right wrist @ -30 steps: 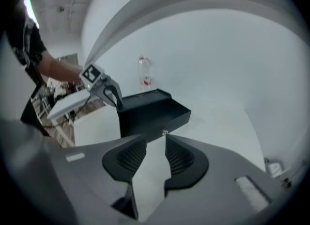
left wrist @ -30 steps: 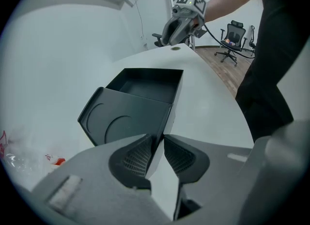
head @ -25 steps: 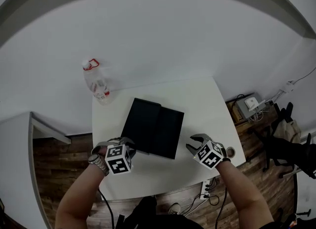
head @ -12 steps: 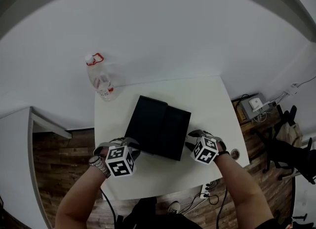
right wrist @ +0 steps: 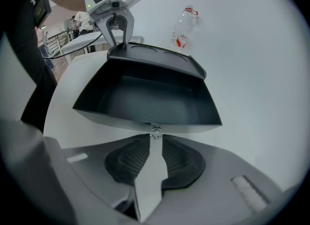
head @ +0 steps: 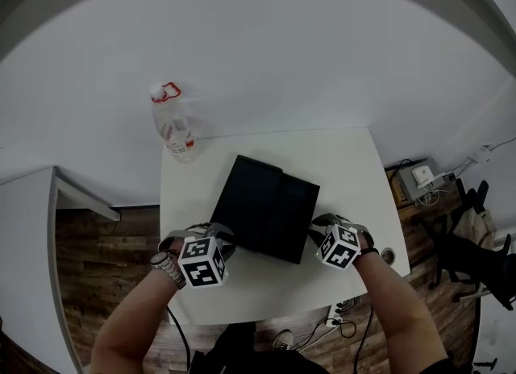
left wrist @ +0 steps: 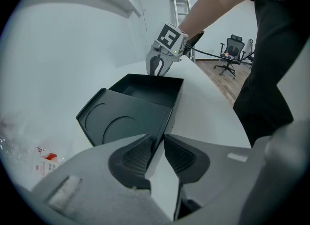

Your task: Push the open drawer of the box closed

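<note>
Lying flat on the white table (head: pixel 347 163), near its front edge, a matte black box (head: pixel 246 199) is being flanked by the two grippers. Two shallow round recesses are being shown on its top. Its drawer (head: pixel 292 219) is being presented pulled out and open-topped, with dark inner walls and a small shiny knob (right wrist: pixel 156 132) at the middle of the front panel. The drawer is being pointed toward the person's right. The long axis of box and drawer together is being laid across the table from one gripper to the other, dipping slightly toward the person at the right end. The left gripper (head: pixel 219 235) is being held narrowly open, its tips at the box's rear corner with nothing clamped. The jaws of the right gripper (head: pixel 317 231) are being closed, with the knob standing between the tips and not yet pressed. A plastic bottle (head: pixel 173 126) is being shown upright at the table's far left corner, well apart from the box.
</note>
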`<state>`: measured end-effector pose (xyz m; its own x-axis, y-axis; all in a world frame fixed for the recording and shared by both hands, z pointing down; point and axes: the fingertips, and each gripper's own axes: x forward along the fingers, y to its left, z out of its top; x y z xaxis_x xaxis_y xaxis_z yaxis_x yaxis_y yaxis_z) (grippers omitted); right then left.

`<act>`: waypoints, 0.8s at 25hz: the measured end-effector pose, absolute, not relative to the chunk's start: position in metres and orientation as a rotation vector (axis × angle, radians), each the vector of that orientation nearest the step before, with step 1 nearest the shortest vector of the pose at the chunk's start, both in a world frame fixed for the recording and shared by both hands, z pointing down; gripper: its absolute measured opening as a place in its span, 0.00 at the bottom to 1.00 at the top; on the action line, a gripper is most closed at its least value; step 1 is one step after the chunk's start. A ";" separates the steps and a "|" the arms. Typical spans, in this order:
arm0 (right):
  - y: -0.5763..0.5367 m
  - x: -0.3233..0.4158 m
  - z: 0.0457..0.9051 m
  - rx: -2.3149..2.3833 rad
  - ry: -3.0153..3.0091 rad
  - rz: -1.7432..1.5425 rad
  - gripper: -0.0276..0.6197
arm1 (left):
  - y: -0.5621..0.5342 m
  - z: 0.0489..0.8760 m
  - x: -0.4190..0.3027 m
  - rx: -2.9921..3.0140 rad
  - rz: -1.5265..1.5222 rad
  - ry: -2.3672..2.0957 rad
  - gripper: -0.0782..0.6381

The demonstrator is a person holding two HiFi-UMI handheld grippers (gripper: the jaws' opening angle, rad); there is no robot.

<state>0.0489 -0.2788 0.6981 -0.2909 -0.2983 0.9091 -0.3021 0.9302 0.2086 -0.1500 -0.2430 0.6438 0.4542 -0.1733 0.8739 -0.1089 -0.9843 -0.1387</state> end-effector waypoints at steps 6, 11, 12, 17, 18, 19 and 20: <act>-0.281 0.047 0.694 0.432 -1.881 -0.028 0.16 | -0.243 0.643 -0.151 -2.626 -1.586 0.259 0.23; -0.286 0.026 0.685 0.416 -1.912 -0.059 0.15 | -0.243 0.643 -0.150 -2.625 -1.586 0.262 0.23; -0.286 0.021 0.685 0.406 -1.912 -0.064 0.15 | -0.243 0.643 -0.150 -2.626 -1.587 0.263 0.23; -0.290 0.009 0.687 0.407 -1.922 -0.062 0.15 | -0.243 0.643 -0.150 -2.628 -1.586 0.262 0.23; -0.290 0.007 0.687 0.406 -1.924 -0.063 0.15 | -0.243 0.643 -0.150 -2.628 -1.585 0.264 0.23; -0.291 0.004 0.687 0.403 -1.926 -0.064 0.15 | -0.243 0.643 -0.150 -2.629 -1.584 0.265 0.23; -0.292 0.002 0.687 0.400 -1.928 -0.065 0.15 | -0.243 0.643 -0.150 -2.630 -1.583 0.265 0.23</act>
<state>0.0019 -0.2924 0.6872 -0.3314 -0.3067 0.8922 -0.2457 0.9411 0.2322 -0.1498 -0.2427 0.6430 0.4577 -0.1776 0.8712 -0.1161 -0.9834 -0.1395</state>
